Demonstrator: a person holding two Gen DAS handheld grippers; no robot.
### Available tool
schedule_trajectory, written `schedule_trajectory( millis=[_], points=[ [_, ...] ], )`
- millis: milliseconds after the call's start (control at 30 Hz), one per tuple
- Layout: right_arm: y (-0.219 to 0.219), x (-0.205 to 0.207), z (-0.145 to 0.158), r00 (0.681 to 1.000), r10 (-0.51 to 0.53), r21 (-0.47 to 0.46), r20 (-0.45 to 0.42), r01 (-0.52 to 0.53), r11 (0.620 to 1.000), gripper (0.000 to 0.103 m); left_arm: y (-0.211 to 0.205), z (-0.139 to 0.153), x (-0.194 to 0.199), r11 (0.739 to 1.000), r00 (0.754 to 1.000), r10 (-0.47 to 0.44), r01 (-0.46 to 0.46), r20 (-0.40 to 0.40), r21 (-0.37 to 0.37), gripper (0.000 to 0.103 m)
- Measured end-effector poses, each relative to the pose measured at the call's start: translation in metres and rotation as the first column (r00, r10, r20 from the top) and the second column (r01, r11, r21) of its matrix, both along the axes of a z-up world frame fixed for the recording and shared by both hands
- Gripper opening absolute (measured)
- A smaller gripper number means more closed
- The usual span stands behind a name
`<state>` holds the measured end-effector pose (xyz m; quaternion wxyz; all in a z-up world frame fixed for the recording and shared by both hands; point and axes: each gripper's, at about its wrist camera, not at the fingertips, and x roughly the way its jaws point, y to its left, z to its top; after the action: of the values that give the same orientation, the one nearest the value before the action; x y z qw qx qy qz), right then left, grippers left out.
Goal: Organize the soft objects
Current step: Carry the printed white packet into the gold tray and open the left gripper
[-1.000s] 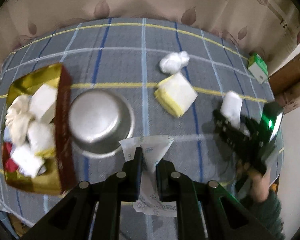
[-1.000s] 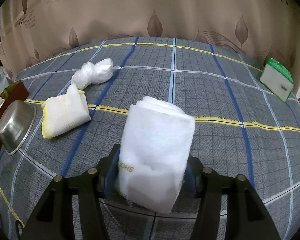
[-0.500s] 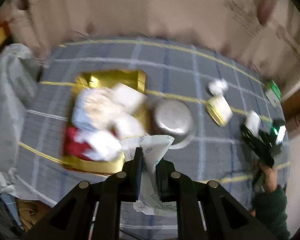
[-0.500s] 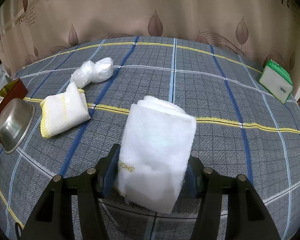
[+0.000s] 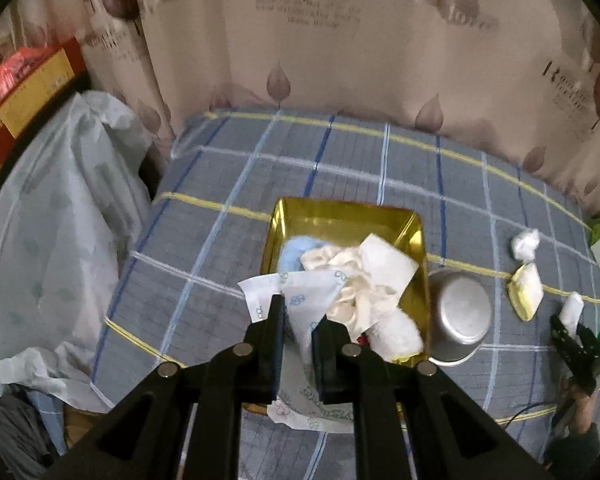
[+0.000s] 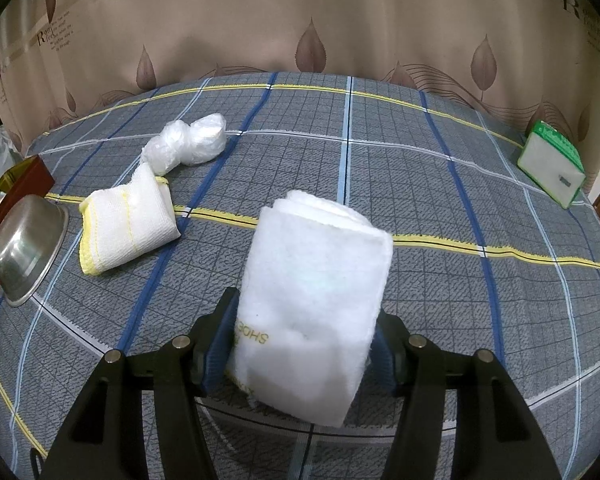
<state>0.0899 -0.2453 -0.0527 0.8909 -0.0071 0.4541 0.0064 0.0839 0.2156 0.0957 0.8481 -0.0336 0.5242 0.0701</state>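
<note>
My left gripper (image 5: 298,320) is shut on a white printed tissue pack (image 5: 304,312) and holds it above the near end of the gold box (image 5: 342,218), which holds several white and pale blue soft things (image 5: 356,280). My right gripper (image 6: 304,332) is shut on a rolled white towel (image 6: 312,280) just above the checked cloth. A yellow-edged folded cloth (image 6: 130,220) and a crumpled clear plastic bag (image 6: 188,144) lie to the towel's far left. The right gripper also shows in the left wrist view (image 5: 572,336).
A steel bowl (image 6: 24,240) lies upside down beside the box's dark red side (image 6: 4,216). A green and white packet (image 6: 552,164) sits at the far right. A plastic-covered heap (image 5: 48,220) stands left of the table. A curtain hangs behind.
My left gripper has swung left with the tissue pack, from over the bowl to over the gold box. The right gripper has held the towel nearly still.
</note>
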Motion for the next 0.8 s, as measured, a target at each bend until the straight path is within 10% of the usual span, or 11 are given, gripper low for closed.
schedule_trajectory(
  millis=[800],
  points=[
    [-0.003,0.001,-0.001,1.000,-0.011,-0.005,-0.006,0.011,1.000,0.062,-0.016,-0.092,0.040,0.994,1.000,0.000,-0.003,0.028,0.107,0.019]
  ],
)
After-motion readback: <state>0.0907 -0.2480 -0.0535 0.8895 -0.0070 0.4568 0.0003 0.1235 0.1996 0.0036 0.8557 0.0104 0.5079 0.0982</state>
